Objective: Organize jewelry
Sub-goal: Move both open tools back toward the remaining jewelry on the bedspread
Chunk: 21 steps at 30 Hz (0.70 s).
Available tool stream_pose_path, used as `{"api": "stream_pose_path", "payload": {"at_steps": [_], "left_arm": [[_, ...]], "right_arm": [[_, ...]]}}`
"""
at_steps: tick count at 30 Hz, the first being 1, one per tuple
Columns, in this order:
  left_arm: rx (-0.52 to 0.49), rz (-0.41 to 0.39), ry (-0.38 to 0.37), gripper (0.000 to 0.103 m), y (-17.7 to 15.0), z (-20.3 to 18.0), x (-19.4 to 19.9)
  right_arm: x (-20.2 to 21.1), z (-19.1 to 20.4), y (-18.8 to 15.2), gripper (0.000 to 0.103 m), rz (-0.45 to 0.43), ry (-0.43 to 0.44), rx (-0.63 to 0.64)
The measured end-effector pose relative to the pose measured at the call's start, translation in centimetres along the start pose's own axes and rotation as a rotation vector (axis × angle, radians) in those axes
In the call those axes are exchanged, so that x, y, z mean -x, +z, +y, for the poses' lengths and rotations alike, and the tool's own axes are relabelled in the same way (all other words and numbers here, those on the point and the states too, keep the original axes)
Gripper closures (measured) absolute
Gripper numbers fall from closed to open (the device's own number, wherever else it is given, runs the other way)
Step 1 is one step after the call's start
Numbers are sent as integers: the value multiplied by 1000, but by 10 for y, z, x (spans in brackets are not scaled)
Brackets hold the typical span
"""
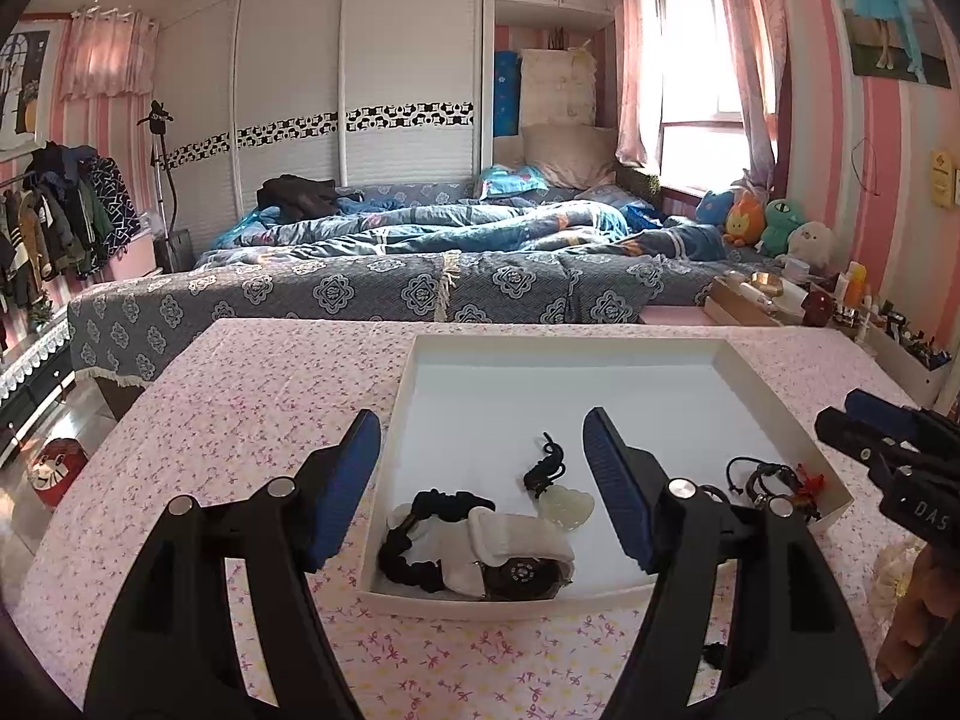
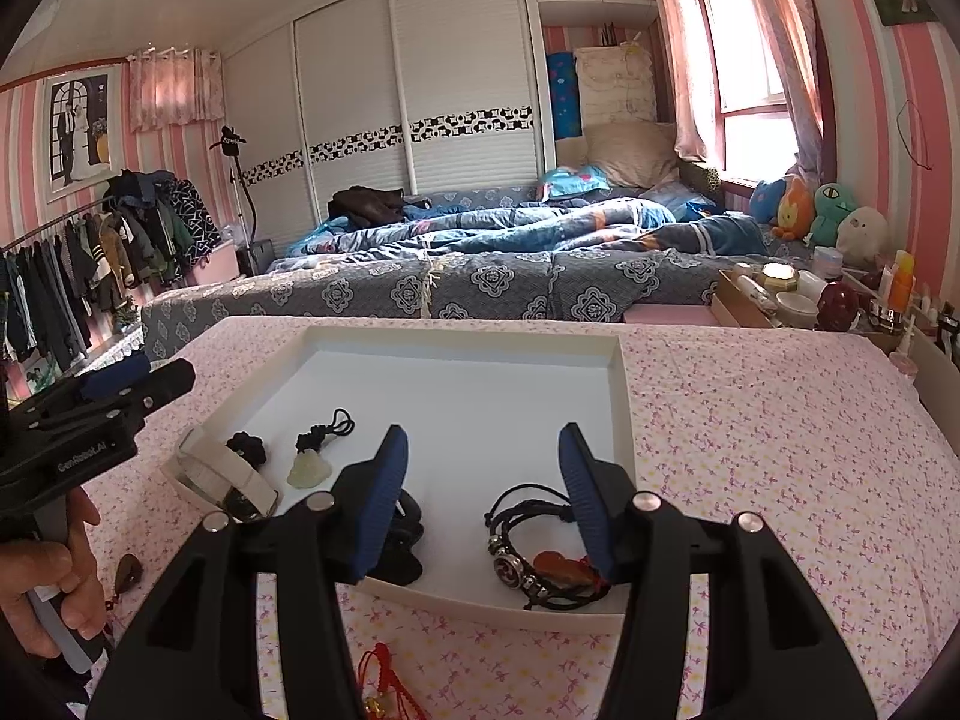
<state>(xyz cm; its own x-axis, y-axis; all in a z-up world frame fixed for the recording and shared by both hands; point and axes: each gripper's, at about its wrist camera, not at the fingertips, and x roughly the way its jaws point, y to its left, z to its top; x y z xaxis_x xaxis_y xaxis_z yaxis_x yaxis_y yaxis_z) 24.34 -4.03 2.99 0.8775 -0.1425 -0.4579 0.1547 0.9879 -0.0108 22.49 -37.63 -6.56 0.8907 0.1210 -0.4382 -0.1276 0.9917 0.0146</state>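
A white tray [image 1: 774, 408] sits on the pink floral tablecloth, also in the right wrist view [image 2: 624, 396]. In it lie a jade pendant on black cord [image 1: 564, 504], a white-strapped watch [image 1: 516, 558], a black braided bracelet [image 1: 414, 540] and black leather bracelets with a red charm [image 2: 540, 558]. My left gripper [image 1: 480, 480] is open and empty above the tray's near left corner. My right gripper [image 2: 480, 498] is open and empty above the tray's near right part. A red tassel charm [image 2: 384, 678] and a dark pendant [image 2: 127, 573] lie on the cloth outside the tray.
A bed with blue bedding [image 1: 420, 240] stands behind the table. Cosmetics and boxes [image 2: 798, 294] crowd the table's far right edge. A clothes rack [image 2: 90, 264] stands at the left. Plush toys [image 1: 774, 222] sit by the window.
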Motion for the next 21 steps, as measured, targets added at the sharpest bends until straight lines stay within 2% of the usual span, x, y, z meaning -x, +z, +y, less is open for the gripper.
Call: {"api": "stream_pose_path", "payload": {"at_steps": [3, 5, 11, 15, 21], "left_arm": [[1, -6, 15, 33, 5, 3, 4], [14, -21, 14, 33, 12, 11, 11], [53, -33, 21, 33, 26, 35, 34], [15, -19, 62, 30, 12, 43, 53], [42, 56, 95, 30, -28, 62, 69]], "right_arm": [[2, 3, 1, 50, -2, 3, 4], [5, 5, 1, 45, -8, 3, -1], [19, 6, 5, 44, -4, -4, -10], [36, 6, -6, 44, 15, 1, -7], [35, 11, -35, 44, 73, 38, -11]]}}
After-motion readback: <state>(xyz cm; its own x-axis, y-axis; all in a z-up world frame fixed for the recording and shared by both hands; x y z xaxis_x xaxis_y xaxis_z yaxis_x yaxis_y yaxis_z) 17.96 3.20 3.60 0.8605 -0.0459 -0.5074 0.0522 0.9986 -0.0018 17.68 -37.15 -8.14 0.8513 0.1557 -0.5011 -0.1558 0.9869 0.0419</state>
